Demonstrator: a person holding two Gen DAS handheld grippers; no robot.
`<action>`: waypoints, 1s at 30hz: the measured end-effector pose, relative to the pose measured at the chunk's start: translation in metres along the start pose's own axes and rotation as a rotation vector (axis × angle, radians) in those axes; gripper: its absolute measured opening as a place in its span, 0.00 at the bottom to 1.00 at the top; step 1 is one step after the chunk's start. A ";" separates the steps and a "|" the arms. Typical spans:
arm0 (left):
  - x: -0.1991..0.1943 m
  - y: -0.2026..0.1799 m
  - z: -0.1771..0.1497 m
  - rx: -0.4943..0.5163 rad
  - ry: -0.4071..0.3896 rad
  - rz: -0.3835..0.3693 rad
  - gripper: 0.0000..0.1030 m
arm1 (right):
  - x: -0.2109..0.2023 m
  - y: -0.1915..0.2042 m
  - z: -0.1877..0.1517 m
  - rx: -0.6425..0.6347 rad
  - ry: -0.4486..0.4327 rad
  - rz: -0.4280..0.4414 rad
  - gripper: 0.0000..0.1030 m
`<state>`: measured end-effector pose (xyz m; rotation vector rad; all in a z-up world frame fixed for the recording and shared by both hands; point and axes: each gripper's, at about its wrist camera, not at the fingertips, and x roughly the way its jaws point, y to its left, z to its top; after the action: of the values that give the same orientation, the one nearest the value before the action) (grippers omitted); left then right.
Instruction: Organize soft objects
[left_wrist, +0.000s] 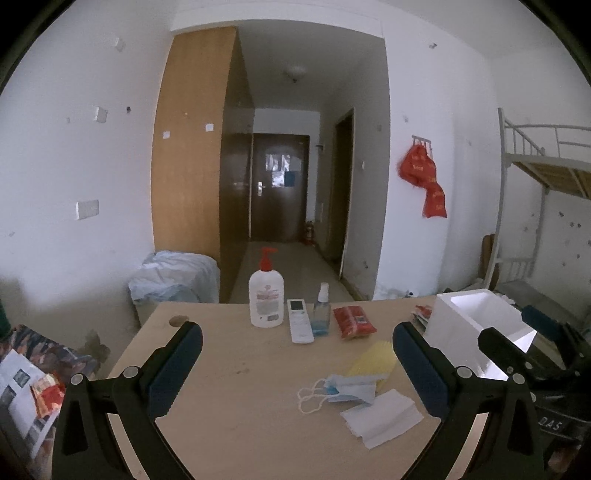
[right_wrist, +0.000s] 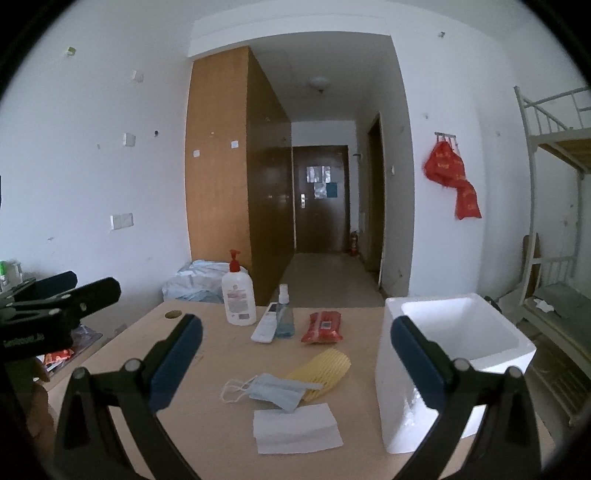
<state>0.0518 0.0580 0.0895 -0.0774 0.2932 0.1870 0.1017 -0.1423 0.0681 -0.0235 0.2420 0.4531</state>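
Left gripper (left_wrist: 297, 363) and right gripper (right_wrist: 296, 360), jaws wide apart, grasping nothing, above a wooden desk (right_wrist: 207, 369); below them a blue face mask (right_wrist: 275, 391) overlaps a yellow mesh sleeve (right_wrist: 325, 369), white folded tissue (right_wrist: 295, 428) just beside; white foam box (right_wrist: 458, 332) at right, its visible interior bare.

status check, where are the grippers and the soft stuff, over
Both hand-held grippers open, empty, above the desk. Blue face mask, yellow mesh sleeve, white folded tissue loose on the wooden desk. White foam box empty. Nothing blocking.
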 end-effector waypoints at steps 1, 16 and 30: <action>0.001 -0.001 -0.003 -0.002 -0.002 0.002 1.00 | -0.001 0.000 -0.002 -0.001 0.003 0.000 1.00; 0.015 0.011 -0.063 -0.047 0.008 0.015 1.00 | 0.007 -0.003 -0.063 0.013 0.051 0.072 1.00; 0.037 0.020 -0.092 -0.076 0.095 -0.017 1.00 | 0.014 0.010 -0.086 -0.039 0.102 0.132 1.00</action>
<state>0.0566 0.0747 -0.0102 -0.1647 0.3800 0.1778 0.0904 -0.1338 -0.0187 -0.0688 0.3365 0.5890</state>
